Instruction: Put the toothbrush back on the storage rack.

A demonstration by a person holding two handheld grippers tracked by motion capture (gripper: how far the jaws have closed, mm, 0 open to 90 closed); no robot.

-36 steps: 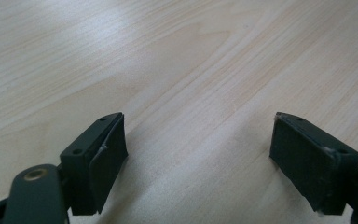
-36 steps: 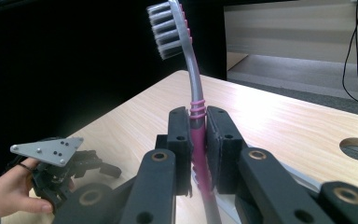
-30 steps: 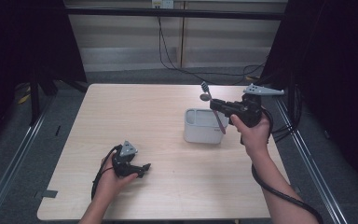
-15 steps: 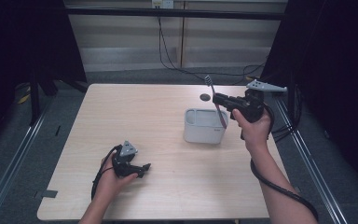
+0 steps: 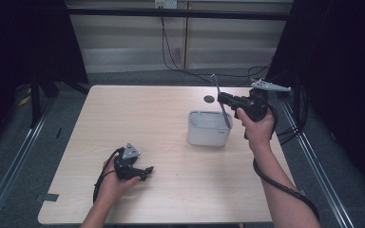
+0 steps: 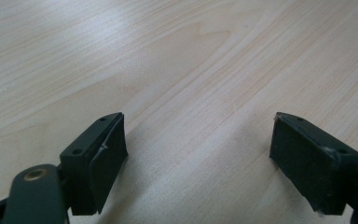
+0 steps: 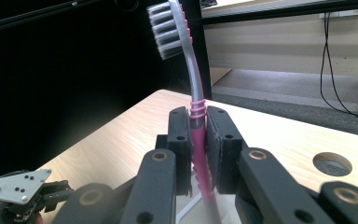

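My right gripper [image 5: 223, 99] is shut on a toothbrush [image 5: 219, 100] with a grey neck and a pink handle, held in the air at the table's right. In the right gripper view the pads [image 7: 182, 140] clamp the pink handle of the toothbrush [image 7: 189, 60], whose bristled head points up. The handle's lower end hangs over a white rectangular container [image 5: 208, 137] just left of that hand. My left gripper [image 5: 145, 172] rests on the table near the front left. Its jaws stand open around bare wood in the left gripper view [image 6: 198, 154]. The left gripper [image 7: 25, 196] also appears low and far off.
A round cable hole [image 5: 209, 99] lies in the wooden tabletop [image 5: 138, 118] behind the container. Cables [image 5: 171, 52] hang along the wall at the back. Dark frames and rails flank the table on both sides.
The right gripper has lifted the toothbrush slightly, and the brush head now stands a little higher above the container. The left gripper has stayed put.
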